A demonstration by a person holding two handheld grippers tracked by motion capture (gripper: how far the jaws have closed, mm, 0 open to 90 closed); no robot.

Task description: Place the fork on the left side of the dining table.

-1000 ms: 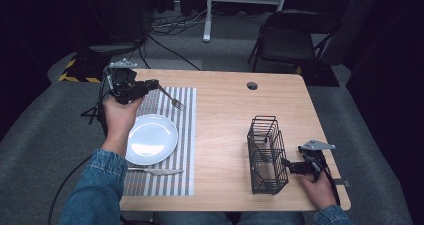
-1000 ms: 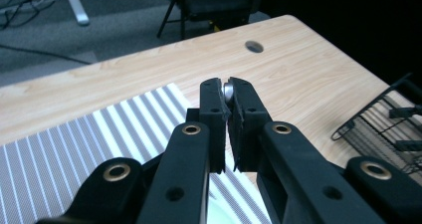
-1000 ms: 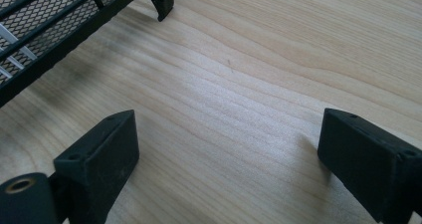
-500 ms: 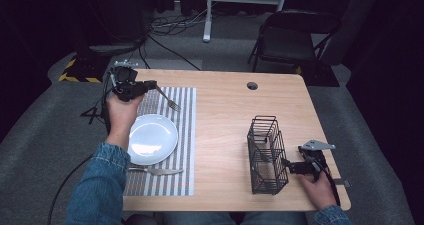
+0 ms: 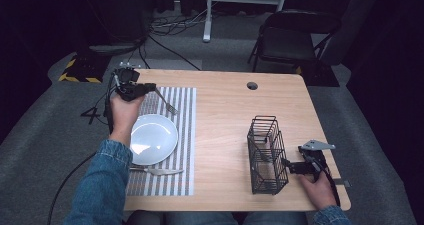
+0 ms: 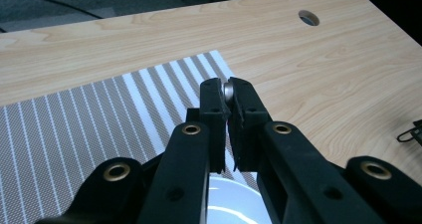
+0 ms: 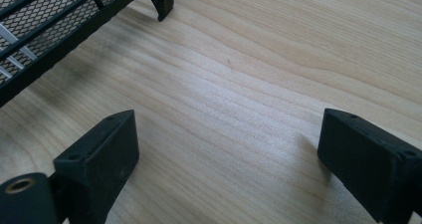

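The pale rectangular wooden bench [image 5: 230,110] carried everything, with a round cable hole [image 5: 252,85] near its far edge. On its left part lay a grey-and-white striped woven placemat [image 5: 185,130], reaching from near the far edge toward the near edge. A round white ceramic plate [image 5: 154,139] sat on the placemat's left half, and a silver metal table knife [image 5: 157,171] lay flat on the mat just in front of the plate, on the person's side. Well to the right stood a black wire cutlery basket [image 5: 266,155], upright on the bare wood. The left tongs [image 5: 150,88], held in a hand with a blue denim sleeve [image 5: 100,185] behind it, hung above the far left corner of the placemat; in the left gripper view its 2 jaws were pressed almost together on the handle of a silver metal fork [image 5: 167,102], whose rounded end showed between the jaw tips [image 6: 229,90]. In the high view the fork slanted out from those tongs over the placemat, tines pointing toward the bench's middle, beyond the plate. The right tongs [image 5: 290,165] rested low just beside the basket's right side, jaws spread wide and holding nothing, bare wood between them in the right gripper view [image 7: 229,149].
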